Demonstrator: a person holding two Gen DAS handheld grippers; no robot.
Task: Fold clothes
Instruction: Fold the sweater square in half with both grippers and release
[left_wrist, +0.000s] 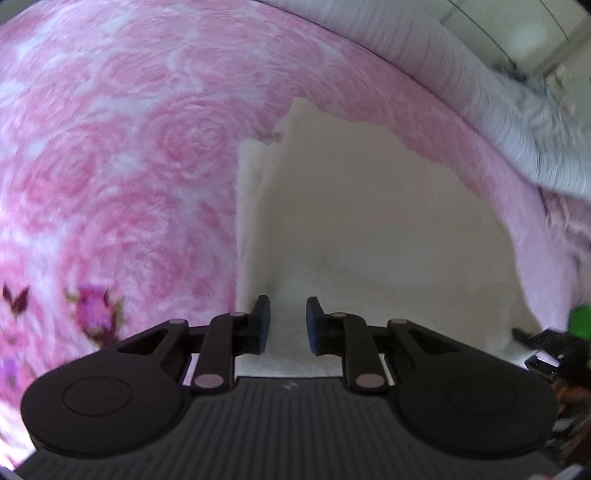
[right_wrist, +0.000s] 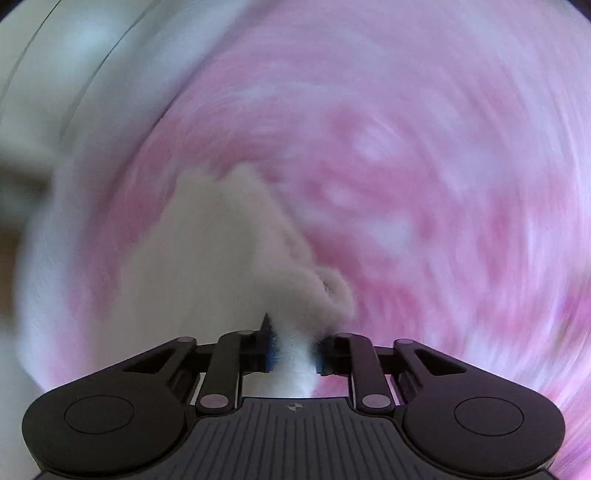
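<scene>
A cream-white fluffy garment (left_wrist: 369, 221) lies spread on the pink rose-patterned bed cover (left_wrist: 129, 147). In the left wrist view, my left gripper (left_wrist: 288, 321) is shut on the garment's near edge, and cloth fills the narrow gap between its fingers. The garment fans out ahead of it, with a straight folded edge on the left. In the right wrist view, which is heavily blurred, my right gripper (right_wrist: 293, 350) is shut on a bunched tuft of the same white garment (right_wrist: 207, 251). The cloth rises up and to the left over the pink cover (right_wrist: 406, 184).
A pale grey ribbed blanket (left_wrist: 480, 92) lies along the far edge of the bed at upper right. A green and black object (left_wrist: 581, 319) shows at the right edge of the left wrist view. Pale walls or furniture (right_wrist: 55, 74) show at the upper left of the right wrist view.
</scene>
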